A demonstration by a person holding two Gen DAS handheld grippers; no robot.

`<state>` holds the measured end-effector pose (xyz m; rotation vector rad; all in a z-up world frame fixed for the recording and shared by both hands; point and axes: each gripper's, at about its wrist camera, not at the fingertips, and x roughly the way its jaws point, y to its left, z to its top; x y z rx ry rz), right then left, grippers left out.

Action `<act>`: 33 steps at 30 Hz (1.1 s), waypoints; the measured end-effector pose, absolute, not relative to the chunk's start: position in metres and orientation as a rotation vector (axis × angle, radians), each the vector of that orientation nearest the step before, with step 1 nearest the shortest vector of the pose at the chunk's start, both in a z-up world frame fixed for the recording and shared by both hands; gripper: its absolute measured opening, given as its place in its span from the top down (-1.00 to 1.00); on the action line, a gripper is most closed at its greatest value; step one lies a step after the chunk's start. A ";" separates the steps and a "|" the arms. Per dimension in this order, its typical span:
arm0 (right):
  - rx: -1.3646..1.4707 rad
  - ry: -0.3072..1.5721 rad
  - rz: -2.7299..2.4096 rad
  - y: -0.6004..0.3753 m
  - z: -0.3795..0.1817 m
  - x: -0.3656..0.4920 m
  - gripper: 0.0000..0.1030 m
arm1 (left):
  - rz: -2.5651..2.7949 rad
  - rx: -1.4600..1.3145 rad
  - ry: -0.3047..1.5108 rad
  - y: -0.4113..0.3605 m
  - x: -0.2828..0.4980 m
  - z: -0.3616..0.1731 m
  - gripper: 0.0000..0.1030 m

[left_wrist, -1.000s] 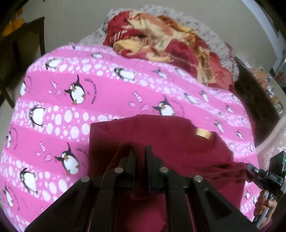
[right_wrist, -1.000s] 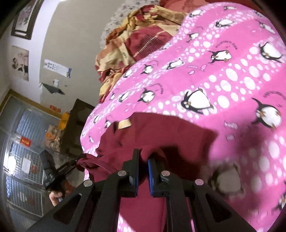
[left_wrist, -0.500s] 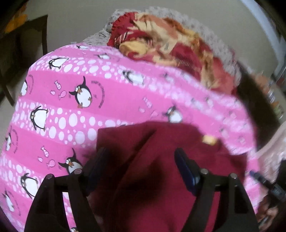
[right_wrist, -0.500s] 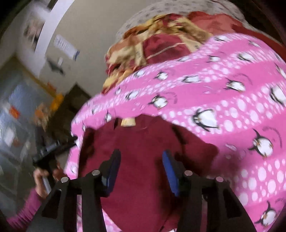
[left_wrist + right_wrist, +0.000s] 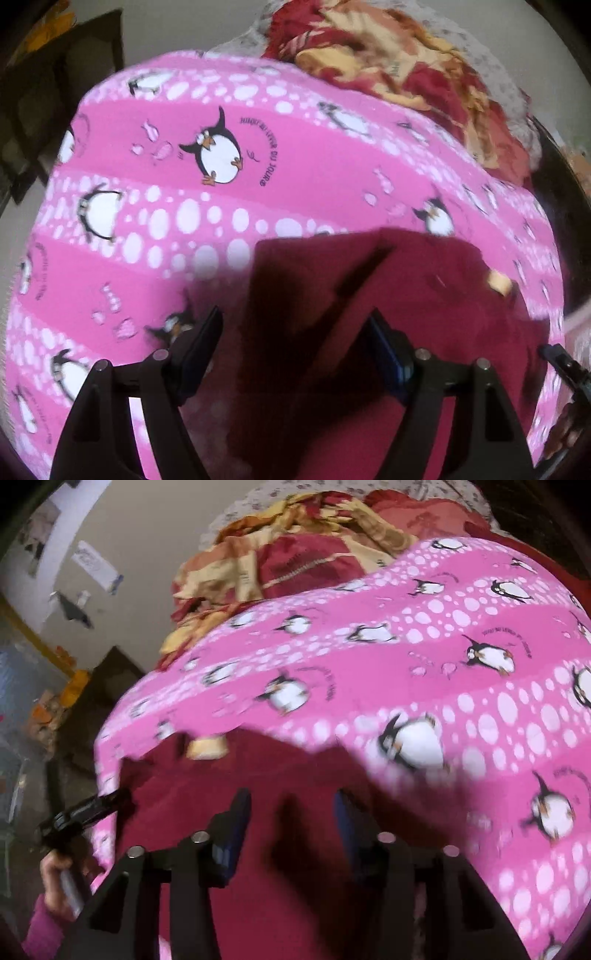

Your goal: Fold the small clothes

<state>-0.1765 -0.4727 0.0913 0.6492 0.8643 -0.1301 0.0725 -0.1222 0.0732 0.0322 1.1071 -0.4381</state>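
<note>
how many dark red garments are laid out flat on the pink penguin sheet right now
1. The maroon garment lies flat on the penguin sheet, below both open grippers, its tan label at the far edge. The crumpled red-and-yellow cloth beyond could hide more.

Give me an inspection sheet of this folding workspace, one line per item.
Surface: pink penguin-print blanket spread over the bed, lying fairly smooth.
Job's things: dark maroon garment lying on the blanket near its edge, a tan neck label showing; a fold edge runs across it.
Clutter: crumpled red and yellow patterned cloth heaped at the blanket's far end.
Grippers: left gripper open above the garment; right gripper with jaws that have just been opening, gripping nothing.
Cables: nothing seen.
Surroundings: beige wall with papers stuck on it, dark furniture beside the bed.
</note>
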 end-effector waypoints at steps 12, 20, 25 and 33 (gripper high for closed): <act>0.535 1.008 0.036 -0.385 0.068 -0.283 0.01 | -0.647 0.082 1.149 -0.070 -0.028 0.064 -0.49; 0.400 0.988 -0.019 -0.371 0.075 -0.276 0.88 | -0.611 0.035 1.145 -0.051 -0.040 0.064 -0.49; 0.432 0.981 -0.099 -0.399 0.082 -0.294 0.88 | -0.640 0.064 1.144 -0.055 -0.045 0.060 -0.49; 0.438 1.010 -0.092 -0.396 0.074 -0.287 0.89 | -0.686 0.174 1.181 -0.080 -0.049 0.036 0.41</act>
